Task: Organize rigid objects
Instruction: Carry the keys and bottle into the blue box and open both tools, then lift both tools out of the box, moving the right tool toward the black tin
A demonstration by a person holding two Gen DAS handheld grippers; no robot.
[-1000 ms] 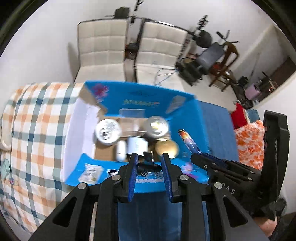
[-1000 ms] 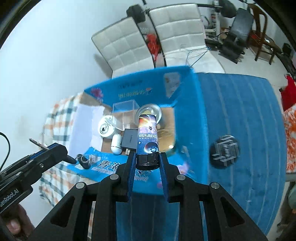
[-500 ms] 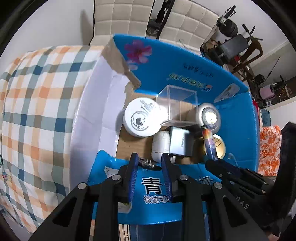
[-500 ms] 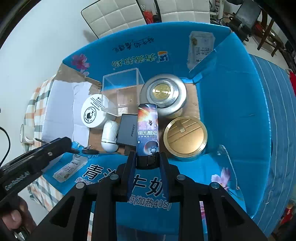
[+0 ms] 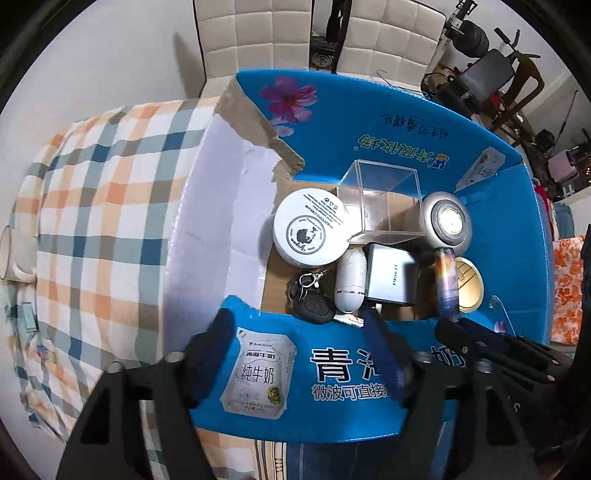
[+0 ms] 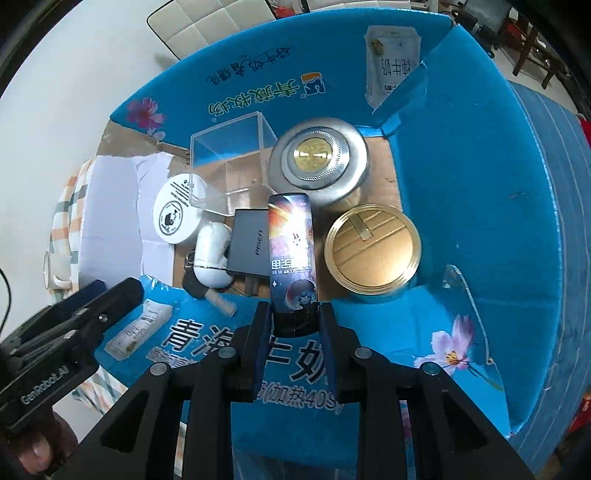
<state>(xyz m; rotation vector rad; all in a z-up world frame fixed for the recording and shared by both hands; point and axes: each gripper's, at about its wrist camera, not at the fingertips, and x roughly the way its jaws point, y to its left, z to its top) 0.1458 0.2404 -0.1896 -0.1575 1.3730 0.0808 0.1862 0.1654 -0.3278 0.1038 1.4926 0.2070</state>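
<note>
A blue milk carton box holds a white round jar, a clear acrylic cube, a silver tin, a gold tin, a grey power bank and a white oval case. A black car key lies on the box floor beside the case. Just above the key, at the near flap, my left gripper stands open and empty. My right gripper is shut on a galaxy-print tube, which hangs over the box between the power bank and the gold tin.
The box sits on a plaid cloth to the left and a blue cloth to the right. White padded chairs stand behind it. A white mug rests left of the box. A hand holds the left gripper.
My left gripper has opened and let go of the car key, which now lies in the box. My right gripper has come lower over the box with the tube.
</note>
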